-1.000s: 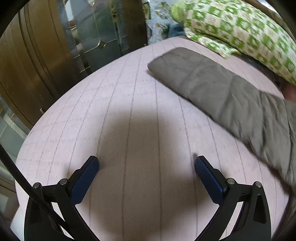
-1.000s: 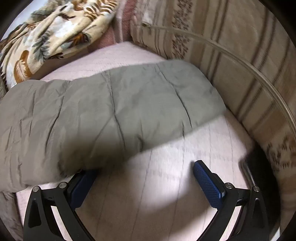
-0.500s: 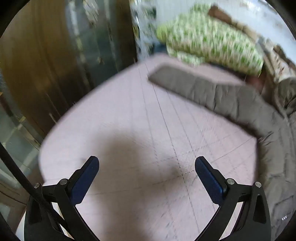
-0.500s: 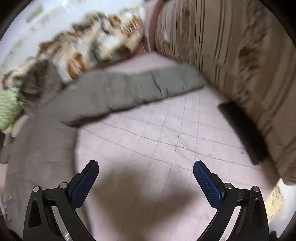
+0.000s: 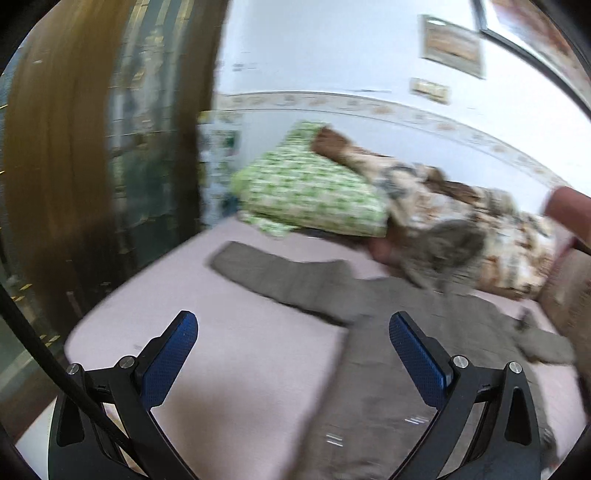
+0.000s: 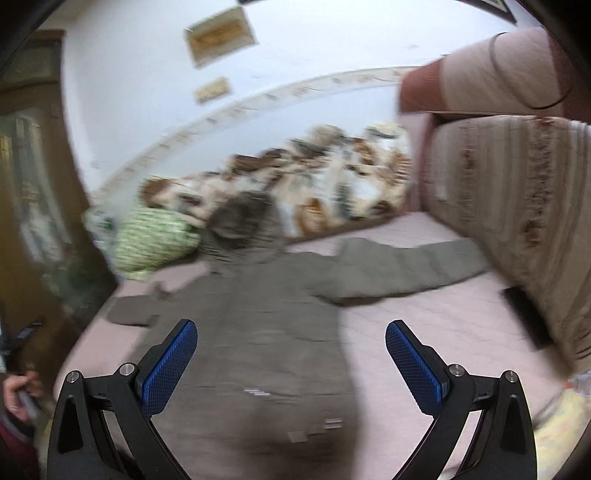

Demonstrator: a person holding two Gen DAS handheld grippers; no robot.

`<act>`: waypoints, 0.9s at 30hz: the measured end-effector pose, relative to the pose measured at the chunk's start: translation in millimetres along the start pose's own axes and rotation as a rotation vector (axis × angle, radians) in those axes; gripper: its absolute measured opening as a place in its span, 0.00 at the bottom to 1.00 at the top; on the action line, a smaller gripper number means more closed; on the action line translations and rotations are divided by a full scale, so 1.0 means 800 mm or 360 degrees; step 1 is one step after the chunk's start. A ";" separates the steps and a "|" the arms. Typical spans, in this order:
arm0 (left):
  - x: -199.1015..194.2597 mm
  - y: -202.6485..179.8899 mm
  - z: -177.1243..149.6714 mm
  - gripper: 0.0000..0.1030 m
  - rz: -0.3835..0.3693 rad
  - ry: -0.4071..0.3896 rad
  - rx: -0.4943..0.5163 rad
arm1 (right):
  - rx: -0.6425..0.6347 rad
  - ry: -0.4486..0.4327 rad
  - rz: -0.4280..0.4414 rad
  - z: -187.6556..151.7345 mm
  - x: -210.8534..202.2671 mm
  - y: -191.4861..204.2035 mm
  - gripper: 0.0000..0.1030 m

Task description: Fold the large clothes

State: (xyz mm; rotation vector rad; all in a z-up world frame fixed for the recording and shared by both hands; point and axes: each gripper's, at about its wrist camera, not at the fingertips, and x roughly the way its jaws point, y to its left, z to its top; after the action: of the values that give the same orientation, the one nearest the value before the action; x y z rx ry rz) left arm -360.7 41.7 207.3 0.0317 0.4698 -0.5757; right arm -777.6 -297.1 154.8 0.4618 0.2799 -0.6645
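The grey coat (image 6: 258, 332) is lying spread flat on the pink bed (image 5: 240, 354), sleeves out to both sides. Both grippers, left (image 5: 293, 352) and right (image 6: 291, 354), are hovering above it, jaws wide apart, holding nothing. Pillows (image 5: 306, 192) are lying beyond.

Setting: home bedroom. Evidence: bed w/ pink quilted sheet (image 5: 240, 350) filling most of both views; green-checked pillow (image 5: 310, 192) and leaf-print blanket (image 6: 332, 184) bunched at far edge along wall; striped bolster/cushion (image 6: 517, 206) on right side; pale wall w/ framed pictures (image 6: 219, 35) and patterned border strip; wooden wardrobe w/ glass door panel (image 5: 74, 147) at left. Both views motion-blurred.
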 end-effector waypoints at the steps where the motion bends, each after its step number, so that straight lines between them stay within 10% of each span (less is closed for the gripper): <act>1: -0.007 -0.019 -0.008 1.00 -0.0025 -0.0006 0.0011 | 0.0003 0.0009 0.0074 -0.007 0.002 0.017 1.00; 11: -0.045 -0.170 -0.127 1.00 -0.0157 0.0128 0.0065 | -0.0158 0.0067 0.0259 -0.083 0.003 0.135 1.00; 27: -0.025 -0.179 -0.142 1.00 -0.0102 0.0276 0.0219 | -0.0244 0.0154 0.0301 -0.107 0.025 0.152 1.00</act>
State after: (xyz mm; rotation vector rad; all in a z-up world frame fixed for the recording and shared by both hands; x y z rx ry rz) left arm -499.4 -50.7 128.5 0.1995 0.6007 -0.6708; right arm -693.0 -181.0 111.9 0.3689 0.3712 -0.4334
